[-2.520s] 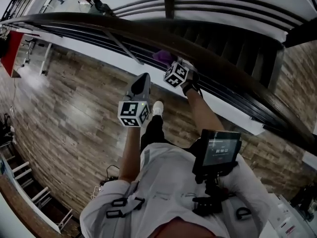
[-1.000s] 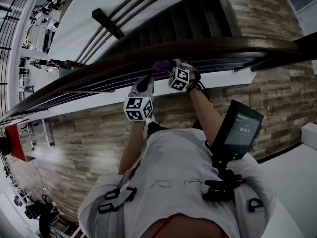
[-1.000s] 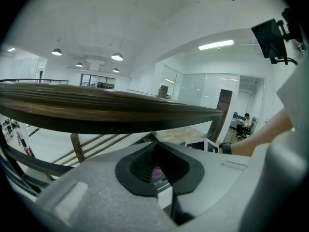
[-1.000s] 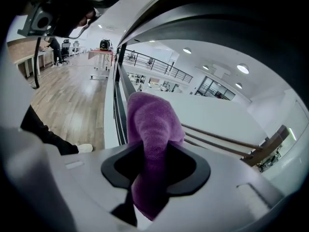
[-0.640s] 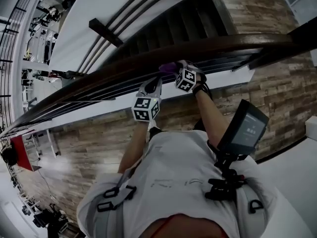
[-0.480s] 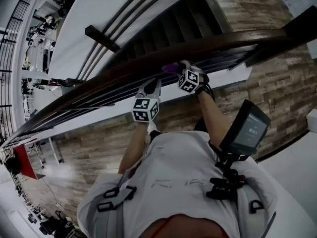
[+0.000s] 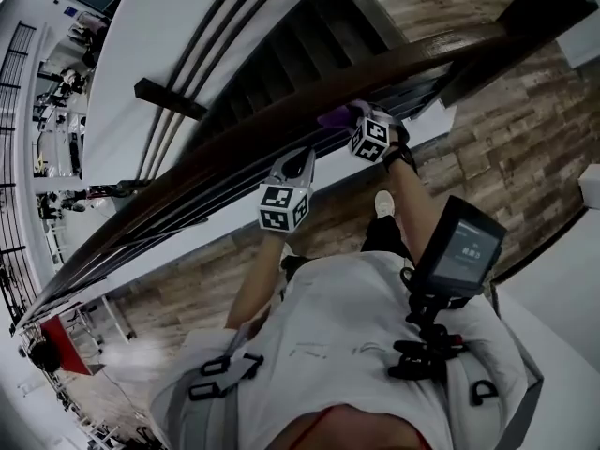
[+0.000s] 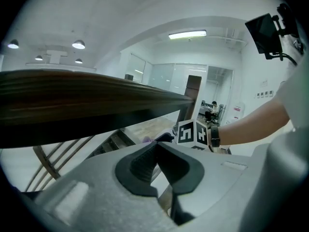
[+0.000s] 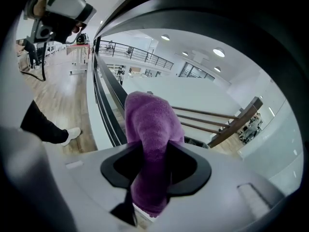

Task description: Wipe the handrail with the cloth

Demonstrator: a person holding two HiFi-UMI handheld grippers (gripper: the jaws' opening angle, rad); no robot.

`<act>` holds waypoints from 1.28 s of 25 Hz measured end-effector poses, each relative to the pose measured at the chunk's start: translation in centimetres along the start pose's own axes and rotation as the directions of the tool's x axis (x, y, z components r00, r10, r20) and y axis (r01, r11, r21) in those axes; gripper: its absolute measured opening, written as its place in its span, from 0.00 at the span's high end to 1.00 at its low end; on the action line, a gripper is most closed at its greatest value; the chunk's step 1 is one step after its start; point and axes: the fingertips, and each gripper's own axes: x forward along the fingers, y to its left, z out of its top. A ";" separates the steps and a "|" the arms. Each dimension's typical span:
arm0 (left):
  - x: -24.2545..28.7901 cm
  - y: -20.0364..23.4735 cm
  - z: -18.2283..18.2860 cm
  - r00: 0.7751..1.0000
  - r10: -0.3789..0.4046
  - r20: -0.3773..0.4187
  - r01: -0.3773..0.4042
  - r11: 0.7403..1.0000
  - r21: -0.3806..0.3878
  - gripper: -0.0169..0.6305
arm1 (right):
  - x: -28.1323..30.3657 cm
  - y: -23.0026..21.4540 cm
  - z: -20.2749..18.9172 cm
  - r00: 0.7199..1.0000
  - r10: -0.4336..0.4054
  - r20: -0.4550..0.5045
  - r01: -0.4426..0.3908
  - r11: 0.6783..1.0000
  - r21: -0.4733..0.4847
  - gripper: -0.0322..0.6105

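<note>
A dark, smooth wooden handrail (image 7: 216, 153) curved over thin metal bars (image 7: 159, 234) (stairs (image 7: 281, 54) beyond). The right gripper's (image 9: 152, 163) opening jaws pinched a fluffy purple cloth (image 9: 149, 124); the left gripper's (image 8: 157, 151) jaws met, empty.

This is a large indoor hall on more than one level: an office or lab building, not a home. A long dark handrail (image 7: 244, 143) curves across it. Behind the handrail, wide stairs (image 7: 281, 64) with dark steps run beside a white wall (image 7: 187, 26). On the near side of the handrail the floor (image 7: 497, 148) is of wood-look planks. Above the handrail there are a white ceiling with a strip light (image 8: 187, 34) and round lamps (image 8: 78, 44), and glass partitions (image 8: 164, 76). Far along the handrail a second railing (image 9: 140, 56) edges a raised level, and a seated person (image 8: 212, 109) shows in the distance.
</note>
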 end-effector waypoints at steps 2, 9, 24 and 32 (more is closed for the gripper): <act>-0.2 -0.9 0.2 1.000 -0.028 0.002 0.028 1.000 0.005 0.97 | -1.2 -1.0 -1.1 0.999 -0.038 -0.034 0.038 0.999 -0.010 0.72; 6.7 -5.5 0.4 0.995 -0.099 -0.001 0.099 0.995 0.010 0.97 | -2.9 -8.0 -10.0 0.983 -0.121 -0.138 0.104 0.987 -0.127 0.71; 11.3 -9.4 2.5 0.993 -0.047 0.111 0.049 0.999 -0.020 0.97 | -7.5 -22.0 -26.6 0.875 -0.342 -0.341 0.281 0.935 -0.216 0.67; 2.2 -2.9 0.7 0.977 0.172 0.127 -0.161 0.983 -0.091 0.97 | -9.2 -21.3 -27.7 0.771 -0.434 -0.466 0.481 0.877 -0.022 0.76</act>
